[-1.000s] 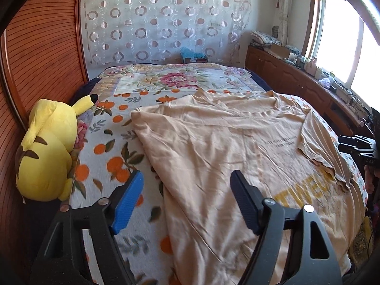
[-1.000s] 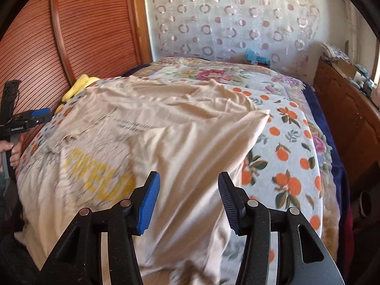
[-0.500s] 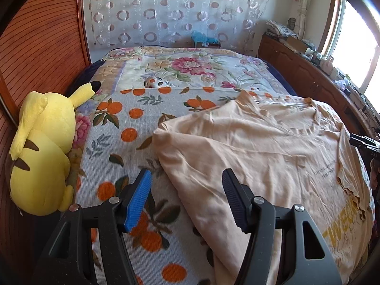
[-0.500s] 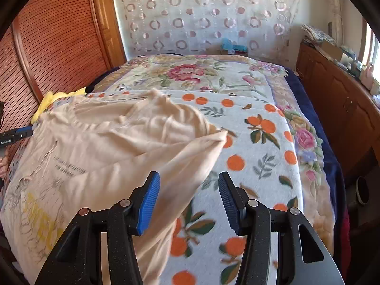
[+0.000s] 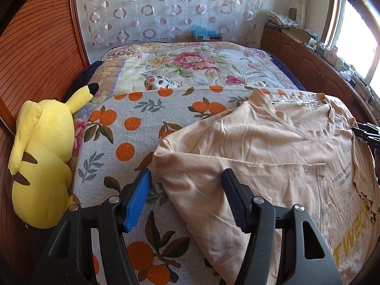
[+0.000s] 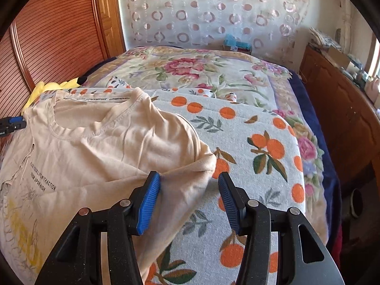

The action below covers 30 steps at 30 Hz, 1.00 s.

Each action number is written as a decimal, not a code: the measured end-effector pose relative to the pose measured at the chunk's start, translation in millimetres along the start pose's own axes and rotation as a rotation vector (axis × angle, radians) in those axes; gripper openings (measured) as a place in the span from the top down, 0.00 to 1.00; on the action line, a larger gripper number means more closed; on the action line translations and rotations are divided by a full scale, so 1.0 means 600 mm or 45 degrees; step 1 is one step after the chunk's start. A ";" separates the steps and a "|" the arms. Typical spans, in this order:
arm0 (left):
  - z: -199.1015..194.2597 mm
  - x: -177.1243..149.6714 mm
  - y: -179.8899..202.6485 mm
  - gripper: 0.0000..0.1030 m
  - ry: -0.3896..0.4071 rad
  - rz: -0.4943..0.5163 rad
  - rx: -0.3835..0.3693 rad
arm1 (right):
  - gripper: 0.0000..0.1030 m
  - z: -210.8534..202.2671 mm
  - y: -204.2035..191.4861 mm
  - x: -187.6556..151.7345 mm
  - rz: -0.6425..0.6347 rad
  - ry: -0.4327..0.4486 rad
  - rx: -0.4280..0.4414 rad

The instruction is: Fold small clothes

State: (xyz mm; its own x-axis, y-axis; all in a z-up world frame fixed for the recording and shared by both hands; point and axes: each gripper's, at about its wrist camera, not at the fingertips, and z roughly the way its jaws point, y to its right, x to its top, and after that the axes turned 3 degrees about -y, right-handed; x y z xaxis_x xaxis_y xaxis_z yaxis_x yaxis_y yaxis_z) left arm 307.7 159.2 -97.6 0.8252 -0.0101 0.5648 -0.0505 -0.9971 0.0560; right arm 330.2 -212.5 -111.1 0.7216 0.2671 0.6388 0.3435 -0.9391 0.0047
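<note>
a beige t-shirt (image 5: 273, 156) is laid out flat on a bed covered by a blanket (image 5: 133, 128) printed with oranges and leaves, its collar turned toward the far end of the bed and its printed side facing up. yellow lettering is seen near the shirt's lower part, and small dark lines of text below the collar.

the left gripper (image 5: 186, 199) is held above the shirt's sleeve edge, with its blue-padded fingers (image 5: 137, 199) set moderately apart; nothing is gripped, and only the cloth's edge and the blanket are seen between them. the right gripper (image 6: 188, 200) is held over the opposite sleeve (image 6: 190, 171), its fingers also moderately apart and empty, the sleeve's tip lying below the gap without being pinched.

a yellow plush toy (image 5: 40, 161) is propped at the side of the bed against a wooden slatted panel (image 5: 33, 54). a floral bedspread (image 5: 190, 64) is spread beyond the orange blanket, a sheer curtain (image 5: 166, 9) with ring patterns is hung behind the bed, and a wooden cabinet (image 5: 306, 61) is placed under the window.
</note>
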 end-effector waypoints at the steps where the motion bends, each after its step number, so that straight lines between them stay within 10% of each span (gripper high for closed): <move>1: 0.001 0.001 0.001 0.39 0.000 0.001 -0.001 | 0.48 0.001 -0.002 0.002 0.000 0.002 0.003; 9: 0.008 0.016 0.011 0.54 0.006 0.054 -0.027 | 0.49 0.017 0.014 0.003 -0.022 0.019 0.016; 18: 0.007 0.023 0.032 0.87 0.005 0.101 -0.025 | 0.87 0.011 0.000 0.006 -0.051 -0.021 0.074; 30: -0.114 -0.022 0.076 0.92 0.180 0.133 -0.127 | 0.93 -0.063 -0.025 -0.014 -0.057 0.071 0.117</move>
State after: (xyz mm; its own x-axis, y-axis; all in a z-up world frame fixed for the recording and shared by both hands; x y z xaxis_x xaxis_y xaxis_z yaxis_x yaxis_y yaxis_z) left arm 255.6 119.0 -46.2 0.7259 -0.0954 0.6811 -0.1932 -0.9788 0.0688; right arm 296.4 -208.7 -87.7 0.6706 0.2932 0.6814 0.4299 -0.9022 -0.0349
